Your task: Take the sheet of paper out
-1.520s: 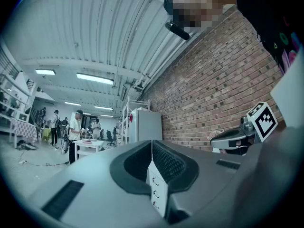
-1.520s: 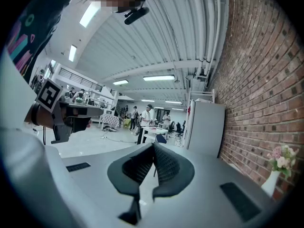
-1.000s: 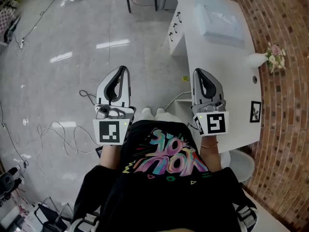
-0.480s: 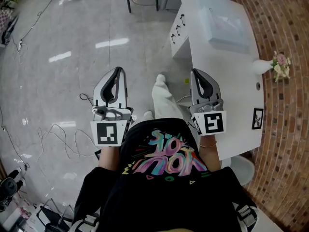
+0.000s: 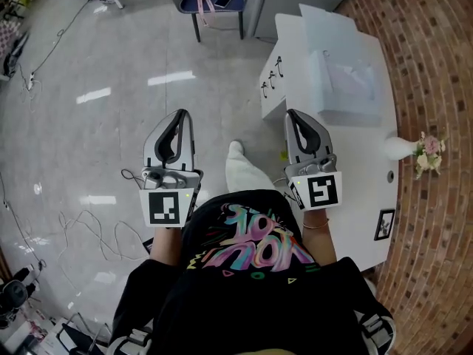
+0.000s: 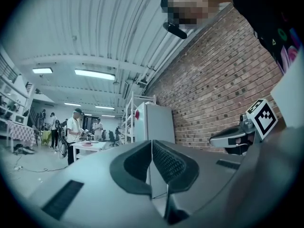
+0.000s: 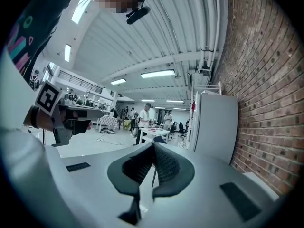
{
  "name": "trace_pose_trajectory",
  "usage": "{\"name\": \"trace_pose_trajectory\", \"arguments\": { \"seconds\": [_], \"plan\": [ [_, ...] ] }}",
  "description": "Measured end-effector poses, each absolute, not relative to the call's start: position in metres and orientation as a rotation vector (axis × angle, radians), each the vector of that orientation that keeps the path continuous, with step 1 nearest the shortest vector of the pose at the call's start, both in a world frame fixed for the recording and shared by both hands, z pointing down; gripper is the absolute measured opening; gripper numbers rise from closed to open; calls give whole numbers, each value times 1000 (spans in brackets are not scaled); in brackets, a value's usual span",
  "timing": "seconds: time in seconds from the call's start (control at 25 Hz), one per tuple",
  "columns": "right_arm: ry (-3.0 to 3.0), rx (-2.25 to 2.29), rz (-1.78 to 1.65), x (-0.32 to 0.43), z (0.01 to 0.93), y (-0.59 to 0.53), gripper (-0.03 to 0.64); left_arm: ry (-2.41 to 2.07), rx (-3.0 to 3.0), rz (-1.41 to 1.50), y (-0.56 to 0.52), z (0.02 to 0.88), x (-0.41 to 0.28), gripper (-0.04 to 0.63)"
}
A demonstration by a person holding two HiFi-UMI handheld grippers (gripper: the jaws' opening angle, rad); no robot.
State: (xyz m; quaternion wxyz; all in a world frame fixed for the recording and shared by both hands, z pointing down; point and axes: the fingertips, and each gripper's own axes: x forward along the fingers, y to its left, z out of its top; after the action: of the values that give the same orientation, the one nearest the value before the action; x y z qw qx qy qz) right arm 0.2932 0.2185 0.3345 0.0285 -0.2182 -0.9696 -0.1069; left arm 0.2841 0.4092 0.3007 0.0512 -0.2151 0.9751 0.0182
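i hold my left gripper [image 5: 182, 114] low in front of me, left of centre in the head view, and its own view shows the two ribbed pads pressed together along one seam with nothing between them. my right gripper [image 5: 290, 114] sits level with it, right of centre, over the near left edge of the white desk [image 5: 366, 191], and its jaws are shut the same way, pad against pad, empty. both point toward the top of the frame, side by side and well apart, with my white shoe [image 5: 235, 152] on the grey floor between them. the desk runs up the right side of the head view against a brick wall [image 5: 436, 65], and dark drawer handles [image 5: 272, 75] show on its left face. toward the upper right a pale box [image 5: 346, 87] rests on the desk top with a flat white flap standing past its far end. the sheet of paper i cannot pick out for certain; it may lie in or on that box, ahead of my right gripper and apart from it. a white vase [image 5: 395, 149] with small flowers stands at the desk's right edge, and a small framed card [image 5: 384, 224] lies nearer to me. loose cables [image 5: 89, 220] trail across the floor at lower left, and a blue chair [image 5: 214, 2] stands at the top. in both gripper views a tall white cabinet [image 6: 154, 122] stands beside the brick wall.
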Motion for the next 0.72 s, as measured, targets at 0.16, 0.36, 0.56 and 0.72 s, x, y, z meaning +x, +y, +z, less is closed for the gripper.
{"name": "trace_pose_trajectory", "arguments": {
  "seconds": [0.16,0.36,0.56,0.72],
  "plan": [
    [-2996,-670,-323,233,326,194,18,2952,-670,50,381,289,220,28],
    [-3013,-686,-295,175,319,164,18,2954,-685,15,345,282,159,28],
    [-3029,-676,-226,142,319,139,18,2951,-764,17,301,282,115,28],
    [-3031,-628,-174,126,326,118,18,2932,-838,-12,272,280,88,28]
  ]
}}
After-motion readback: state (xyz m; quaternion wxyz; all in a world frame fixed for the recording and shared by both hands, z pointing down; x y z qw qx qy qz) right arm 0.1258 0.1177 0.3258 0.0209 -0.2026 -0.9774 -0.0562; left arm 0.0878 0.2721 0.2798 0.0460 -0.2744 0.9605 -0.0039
